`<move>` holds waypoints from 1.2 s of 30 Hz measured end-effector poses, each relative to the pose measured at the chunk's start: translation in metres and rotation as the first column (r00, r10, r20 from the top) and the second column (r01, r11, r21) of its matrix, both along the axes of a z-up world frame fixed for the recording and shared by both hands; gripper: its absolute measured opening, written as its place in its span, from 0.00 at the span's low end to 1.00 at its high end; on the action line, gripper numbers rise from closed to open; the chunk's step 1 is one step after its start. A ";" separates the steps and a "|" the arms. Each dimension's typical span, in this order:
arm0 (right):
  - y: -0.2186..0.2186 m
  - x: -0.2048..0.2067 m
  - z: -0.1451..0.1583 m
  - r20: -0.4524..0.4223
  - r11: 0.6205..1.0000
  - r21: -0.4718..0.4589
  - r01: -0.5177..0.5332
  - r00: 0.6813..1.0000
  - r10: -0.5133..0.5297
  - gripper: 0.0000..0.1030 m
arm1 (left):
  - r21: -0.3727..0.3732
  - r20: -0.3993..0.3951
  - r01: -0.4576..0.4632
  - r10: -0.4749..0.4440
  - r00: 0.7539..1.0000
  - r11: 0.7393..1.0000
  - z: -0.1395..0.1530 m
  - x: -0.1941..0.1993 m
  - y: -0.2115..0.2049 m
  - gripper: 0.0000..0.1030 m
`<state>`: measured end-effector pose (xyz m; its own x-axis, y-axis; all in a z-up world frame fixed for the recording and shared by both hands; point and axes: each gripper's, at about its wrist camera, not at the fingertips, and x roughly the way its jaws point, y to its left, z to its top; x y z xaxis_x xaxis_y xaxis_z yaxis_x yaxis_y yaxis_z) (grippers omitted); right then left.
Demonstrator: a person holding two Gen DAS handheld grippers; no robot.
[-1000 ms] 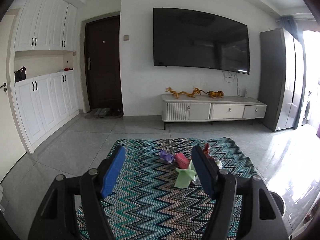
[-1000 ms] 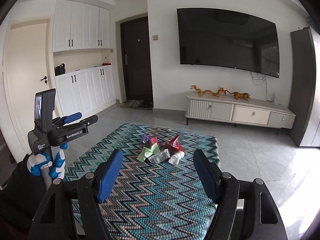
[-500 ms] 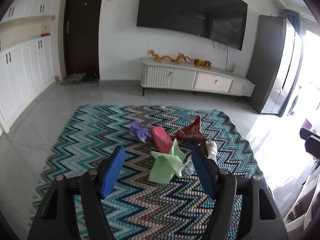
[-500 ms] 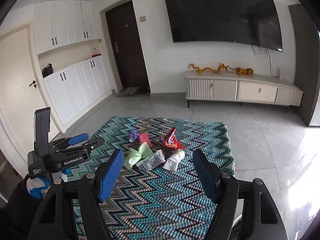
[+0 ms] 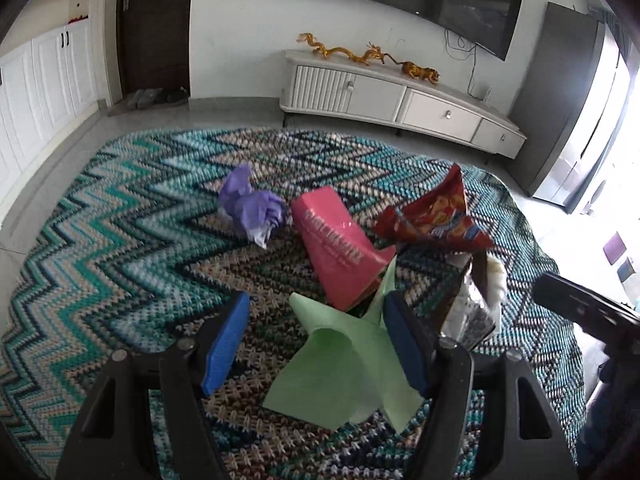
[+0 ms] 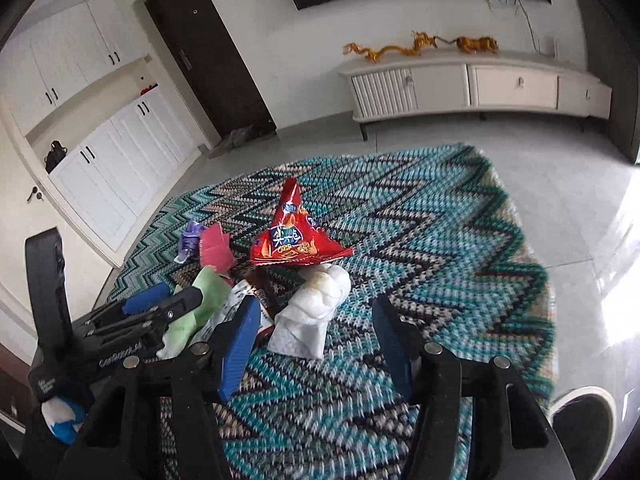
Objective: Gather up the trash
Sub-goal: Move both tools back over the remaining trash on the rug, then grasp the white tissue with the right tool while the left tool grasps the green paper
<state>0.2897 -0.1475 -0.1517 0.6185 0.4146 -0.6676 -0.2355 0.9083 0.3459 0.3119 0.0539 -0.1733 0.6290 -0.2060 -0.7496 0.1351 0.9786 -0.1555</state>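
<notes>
Both grippers have been brought down onto the trash heap on the rug [image 5: 120, 216]. The left gripper [image 5: 316, 344], jaws parted, is set astride the green paper [image 5: 340, 364], nothing pinched. The right gripper [image 6: 312, 344] is being narrowed around the white tissue [image 6: 316, 308], untouched; pickup looks imminent.

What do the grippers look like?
Each gripper, left and right, has a black plastic frame with silver screws and two fingers with blue pads. The left one carries white lettering on its side.
</notes>
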 end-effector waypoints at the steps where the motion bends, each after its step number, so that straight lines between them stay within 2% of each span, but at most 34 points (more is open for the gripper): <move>1: 0.001 0.004 -0.003 -0.007 1.000 0.002 0.000 1.000 0.000 0.53 | -0.009 -0.002 0.004 -0.004 1.000 1.000 -0.002 0.000 0.001 0.66; 4: 0.004 0.013 -0.014 -0.033 1.000 0.013 -0.007 0.999 0.008 0.49 | -0.032 -0.007 0.015 -0.015 1.000 0.999 -0.005 -0.004 0.002 0.65; 7: 0.006 0.021 -0.023 -0.064 0.999 0.033 -0.017 0.998 0.020 0.34 | -0.050 -0.019 0.031 -0.032 0.999 0.998 -0.009 -0.011 0.001 0.64; 9: 0.006 0.019 -0.029 -0.078 0.999 0.035 -0.027 0.997 0.030 0.19 | -0.067 -0.022 0.048 -0.049 0.999 0.997 -0.008 -0.015 0.001 0.52; 11: 0.003 0.015 -0.030 -0.077 0.999 0.039 -0.029 0.997 0.032 0.13 | -0.093 -0.020 0.067 -0.069 0.997 0.993 -0.007 -0.022 0.001 0.34; 14: -0.005 0.001 -0.024 -0.066 0.999 0.037 -0.024 0.997 0.026 0.11 | -0.090 -0.001 0.078 -0.079 0.997 0.993 -0.002 -0.032 -0.002 0.28; 21: -0.021 -0.050 0.001 -0.031 0.998 0.049 -0.042 0.999 0.043 0.10 | -0.106 0.038 0.079 -0.075 0.996 0.991 0.019 -0.064 0.002 0.26; 30: -0.027 -0.142 0.048 0.053 0.992 0.087 -0.095 0.994 0.091 0.10 | -0.129 0.131 0.076 -0.059 0.990 0.989 0.066 -0.110 0.014 0.26; 36: -0.026 -0.206 0.077 0.107 0.990 0.094 -0.106 0.990 0.095 0.10 | -0.180 0.177 0.126 -0.094 0.980 0.976 0.087 -0.141 0.005 0.26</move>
